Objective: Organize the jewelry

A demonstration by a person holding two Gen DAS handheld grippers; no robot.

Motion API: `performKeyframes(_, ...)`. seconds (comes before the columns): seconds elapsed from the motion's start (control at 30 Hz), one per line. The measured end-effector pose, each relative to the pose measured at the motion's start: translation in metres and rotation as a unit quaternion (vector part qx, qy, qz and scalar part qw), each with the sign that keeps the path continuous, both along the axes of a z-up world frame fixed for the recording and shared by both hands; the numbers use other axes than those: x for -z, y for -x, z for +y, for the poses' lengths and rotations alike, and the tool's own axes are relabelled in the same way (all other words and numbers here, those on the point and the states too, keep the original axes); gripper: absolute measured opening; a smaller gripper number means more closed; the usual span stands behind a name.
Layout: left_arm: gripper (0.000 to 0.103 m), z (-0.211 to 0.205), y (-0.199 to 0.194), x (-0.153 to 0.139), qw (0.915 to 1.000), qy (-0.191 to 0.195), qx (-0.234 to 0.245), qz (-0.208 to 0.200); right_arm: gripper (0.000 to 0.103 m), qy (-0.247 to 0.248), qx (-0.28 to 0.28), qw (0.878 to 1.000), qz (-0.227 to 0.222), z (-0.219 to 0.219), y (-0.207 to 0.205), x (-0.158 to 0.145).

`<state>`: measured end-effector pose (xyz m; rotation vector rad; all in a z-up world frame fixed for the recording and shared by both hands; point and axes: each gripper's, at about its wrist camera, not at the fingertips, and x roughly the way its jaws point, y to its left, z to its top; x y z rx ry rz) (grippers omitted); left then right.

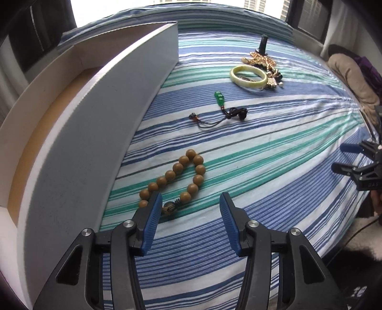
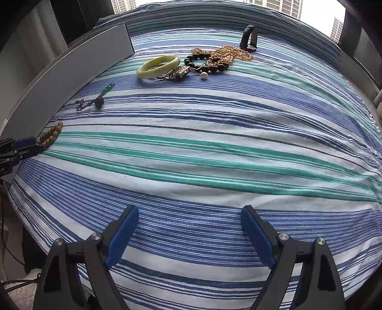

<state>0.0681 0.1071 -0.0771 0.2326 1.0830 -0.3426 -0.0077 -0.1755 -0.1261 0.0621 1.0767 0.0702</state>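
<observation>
Striped bedsheet (image 2: 214,147) under bright window; jewelry scattered, white box (image 1: 95,119) alongside. Both grippers' fingers (image 1: 152,209) (image 2: 124,233) spread wide, empty.

We count one brown bead bracelet (image 1: 176,177), one green pendant on a cord (image 1: 219,97), one pale green bangle (image 1: 248,76), one dark bead bracelet (image 2: 210,64), one amber bead string (image 2: 229,56), one watch (image 2: 249,38) and one box (image 1: 90,114).

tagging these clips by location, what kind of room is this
Probably a bedroom in a high-rise flat. The jewelry lies on a striped bedsheet over what looks like a mattress, a pillow sits at its far edge, and tall buildings show through the window.
</observation>
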Motion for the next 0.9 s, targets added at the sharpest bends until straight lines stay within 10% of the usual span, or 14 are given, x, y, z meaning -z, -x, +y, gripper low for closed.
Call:
performKeyframes(0.57, 0.042, 0.009, 0.001, 0.017, 0.9937, 0.029, 0.075, 0.078, 0.090, -0.012, -0.016, 1.000, -0.014, -0.001, -0.007, -0.032)
performKeyframes(0.67, 0.012, 0.012, -0.004, 0.017, 0.9950, 0.017, 0.053, 0.083, 0.090, -0.020, -0.043, 0.999, -0.023, 0.005, -0.020, -0.051)
performKeyframes(0.9, 0.011, 0.030, -0.002, 0.014, 0.9943, 0.056, -0.029, 0.086, 0.090, -0.036, -0.176, 0.983, -0.038, 0.058, -0.095, -0.076)
